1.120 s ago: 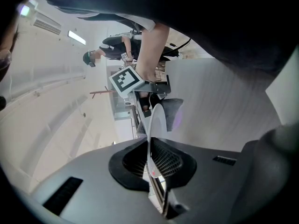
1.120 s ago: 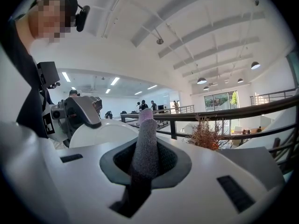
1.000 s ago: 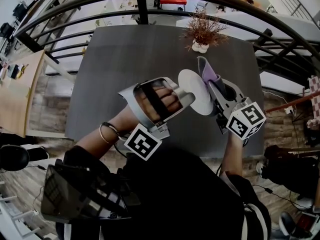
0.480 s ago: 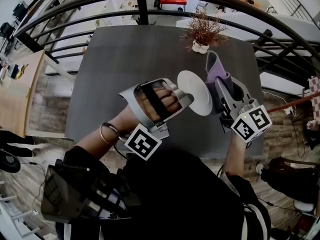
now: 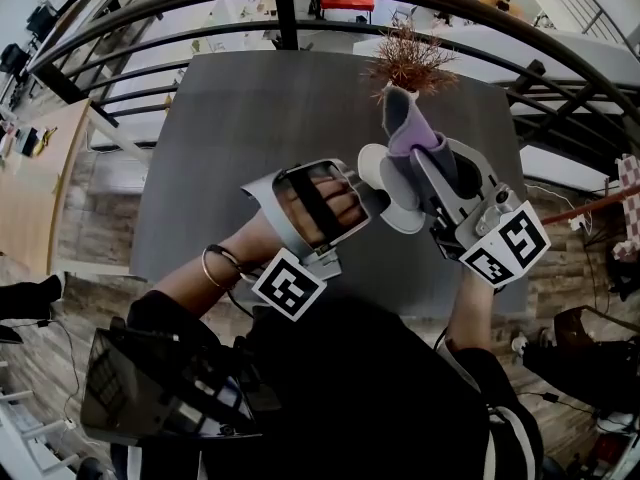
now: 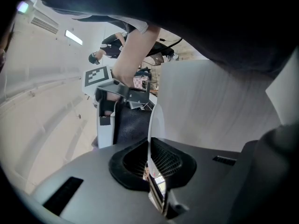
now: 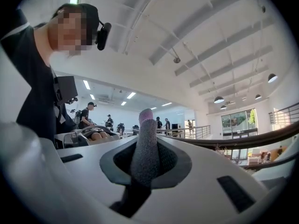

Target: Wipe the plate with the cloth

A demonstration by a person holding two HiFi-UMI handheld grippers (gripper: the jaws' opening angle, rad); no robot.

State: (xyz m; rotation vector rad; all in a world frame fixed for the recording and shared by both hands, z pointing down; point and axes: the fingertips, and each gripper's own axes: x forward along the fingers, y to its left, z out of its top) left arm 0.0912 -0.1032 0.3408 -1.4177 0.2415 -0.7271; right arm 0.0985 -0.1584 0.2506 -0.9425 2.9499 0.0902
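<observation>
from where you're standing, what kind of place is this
Likely a mezzanine in a big open office or lab hall: a curved black railing runs past the grey table with a lower floor beyond it, and the right gripper view shows a high ceiling with pendant lamps and several people.

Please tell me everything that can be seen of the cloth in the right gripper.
The cloth looks like soft, fuzzy fabric, purple and grey. Folded into a narrow strip, it stands upright, clamped between the jaws of the right gripper. Its free end rises past the rim of the white plate beside it; whether the two touch cannot be told.
</observation>
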